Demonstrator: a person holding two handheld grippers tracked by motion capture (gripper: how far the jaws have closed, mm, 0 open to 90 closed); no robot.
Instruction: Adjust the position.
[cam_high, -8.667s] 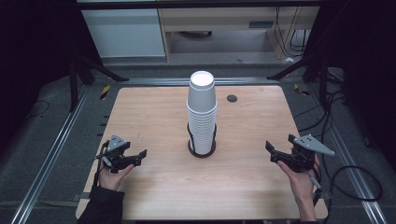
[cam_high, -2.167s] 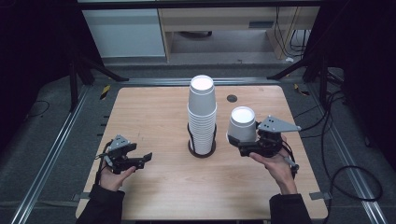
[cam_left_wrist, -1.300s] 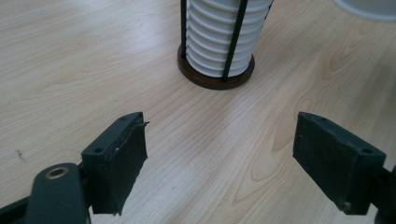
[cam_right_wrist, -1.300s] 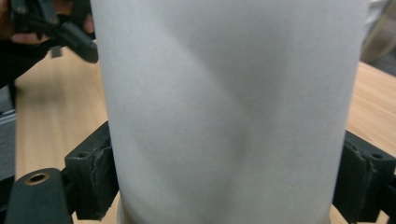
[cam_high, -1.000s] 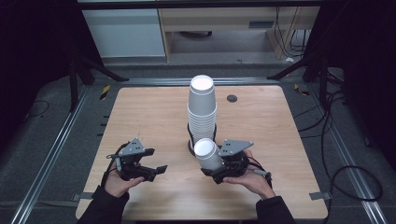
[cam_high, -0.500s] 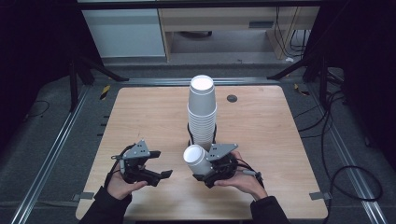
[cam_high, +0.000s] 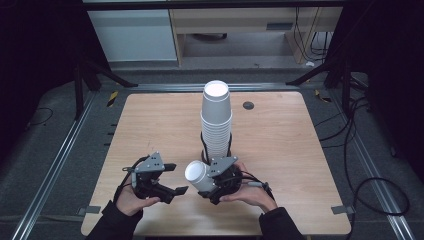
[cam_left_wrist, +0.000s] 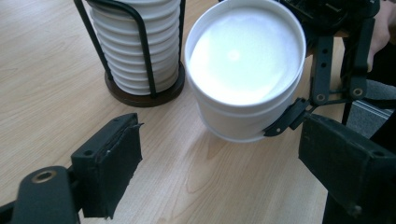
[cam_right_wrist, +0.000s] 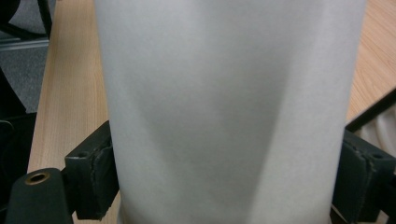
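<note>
Right gripper: clamped on a white paper cup, black padded jaws pressed to either side of its smooth, matte wall, seen close in the right gripper view. Cup tipped sideways, closed bottom turned toward the left gripper; in the left gripper view the round recessed base faces the camera, ringed by a thin raised rim.

Left gripper: spread wide, holding nothing, its foam-faced pads flanking empty air just short of the cup.

Step in hand, by the look of it: a handover of one cup pulled off the stack, from right to left. Next move likely calls for easing the left jaws forward around the base end, closing lightly — thin paper, apt to dent or slip — and only then loosening the right.

Beyond the right gripper, just behind: the remaining stack of cups, ribbed by nested rims, upright in a black wire holder on a dark round base. Beneath all: pale wood-grain table.
</note>
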